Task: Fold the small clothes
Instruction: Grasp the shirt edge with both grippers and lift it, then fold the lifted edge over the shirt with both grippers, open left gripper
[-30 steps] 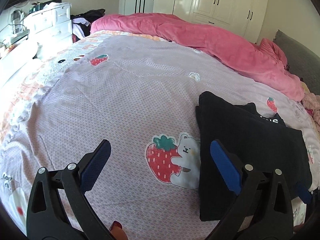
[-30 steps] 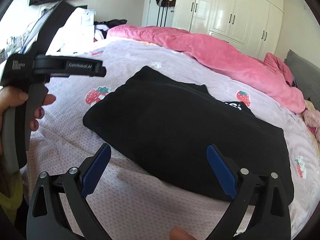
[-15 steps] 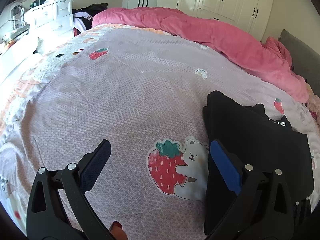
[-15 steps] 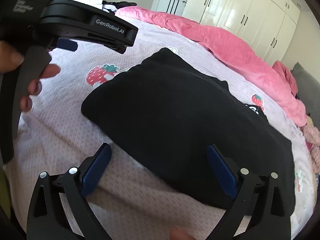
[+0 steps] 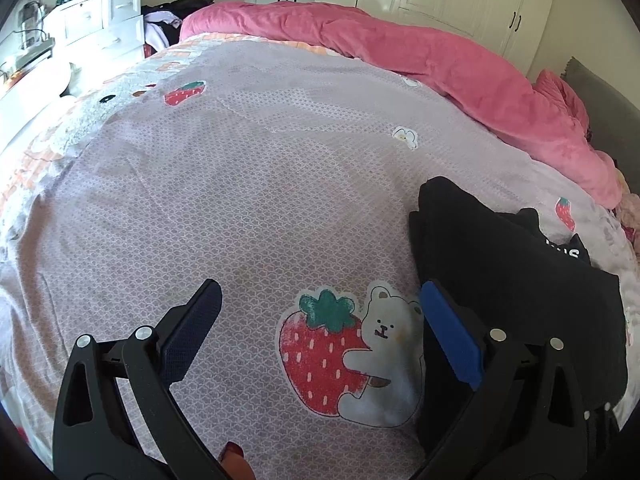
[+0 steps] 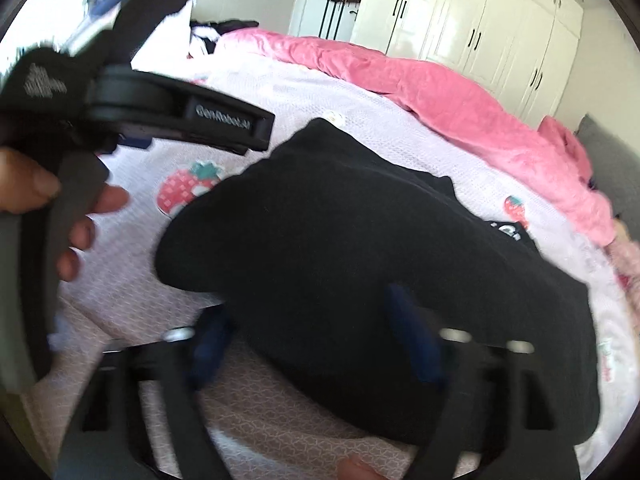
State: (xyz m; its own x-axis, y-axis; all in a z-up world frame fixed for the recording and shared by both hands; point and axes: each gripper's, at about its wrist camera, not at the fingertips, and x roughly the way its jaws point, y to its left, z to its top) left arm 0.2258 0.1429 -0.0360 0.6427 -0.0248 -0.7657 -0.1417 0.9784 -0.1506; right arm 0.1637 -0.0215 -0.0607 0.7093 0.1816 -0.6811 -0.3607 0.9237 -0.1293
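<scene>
A folded black garment (image 6: 360,248) lies on the lilac bed sheet (image 5: 280,168); it also shows at the right of the left wrist view (image 5: 512,272). My left gripper (image 5: 320,320) is open and empty above the strawberry-and-bear print, its right finger beside the garment's left edge. My right gripper (image 6: 316,340) is open, blurred by motion, with its fingertips at the garment's near edge. The left gripper's body and the hand that holds it (image 6: 180,116) fill the left of the right wrist view.
A pink duvet (image 5: 440,64) is bunched along the far side of the bed. White wardrobes (image 6: 480,32) stand behind it. A white drawer unit (image 5: 100,24) stands at the left. A grey headboard (image 5: 600,96) is at the right.
The right gripper has moved forward and left onto the garment's near edge, and its view is now blurred. The left gripper has shifted slightly, with the garment farther right in its view.
</scene>
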